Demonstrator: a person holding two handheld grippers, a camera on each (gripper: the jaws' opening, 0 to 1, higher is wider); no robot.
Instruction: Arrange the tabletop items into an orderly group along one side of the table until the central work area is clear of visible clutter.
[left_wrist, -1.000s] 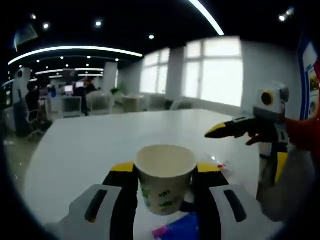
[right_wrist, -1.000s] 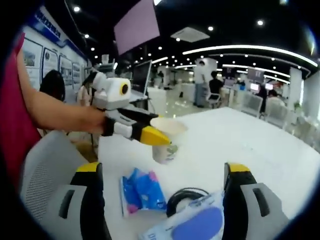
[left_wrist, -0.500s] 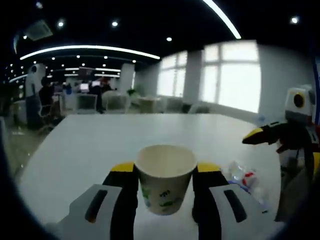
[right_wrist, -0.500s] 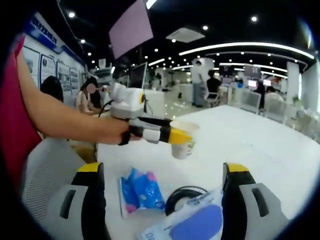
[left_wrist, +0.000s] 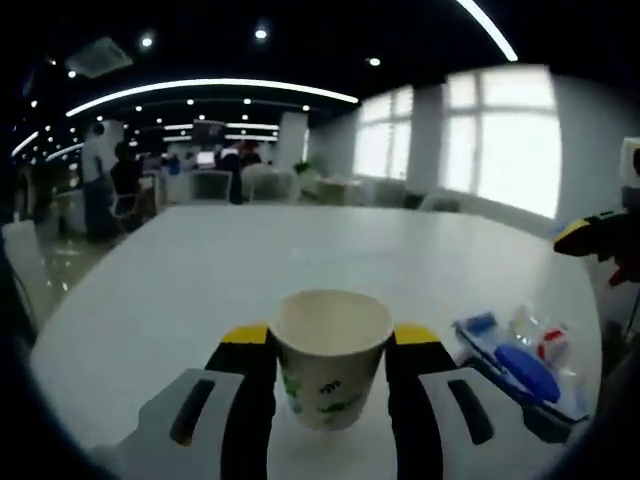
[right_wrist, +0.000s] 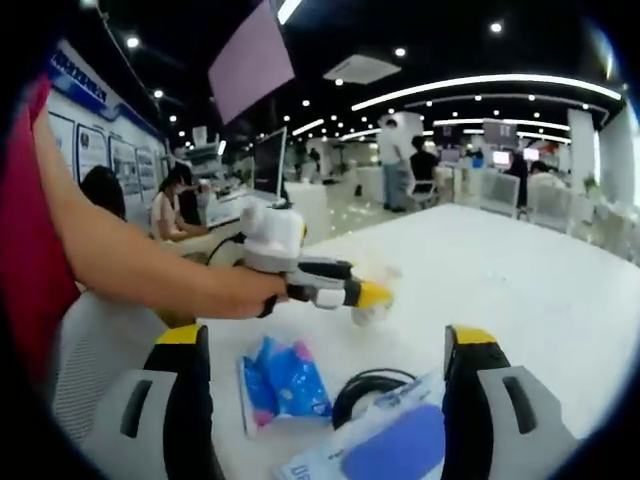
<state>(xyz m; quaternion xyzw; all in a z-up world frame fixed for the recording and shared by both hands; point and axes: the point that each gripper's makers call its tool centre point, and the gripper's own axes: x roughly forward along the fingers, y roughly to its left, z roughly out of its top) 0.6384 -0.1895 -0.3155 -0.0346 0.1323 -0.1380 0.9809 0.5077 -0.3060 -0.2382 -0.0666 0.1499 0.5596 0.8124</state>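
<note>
A white paper cup (left_wrist: 333, 362) with green print stands upright between my left gripper's (left_wrist: 331, 336) yellow-tipped jaws, which are shut on it just above the white table (left_wrist: 250, 260). In the right gripper view that left gripper (right_wrist: 368, 296) reaches in from the left with the blurred cup (right_wrist: 380, 312) at its tip. My right gripper (right_wrist: 325, 338) is open, its jaws wide apart over a blue tissue packet (right_wrist: 282, 384), a black cable coil (right_wrist: 364, 392) and a clear package with a blue shape (right_wrist: 385, 448). The right gripper's yellow tip (left_wrist: 588, 234) shows at the right edge.
The clear package with blue and red contents (left_wrist: 520, 362) lies on the table to the cup's right. A person's bare arm (right_wrist: 140, 268) holds the left gripper. A grey chair (right_wrist: 85, 350) stands at the table's near edge. Desks, chairs and people fill the far room.
The left gripper has carried the cup further out over the table, away from the items under the right gripper. The right gripper has stayed open in place.
</note>
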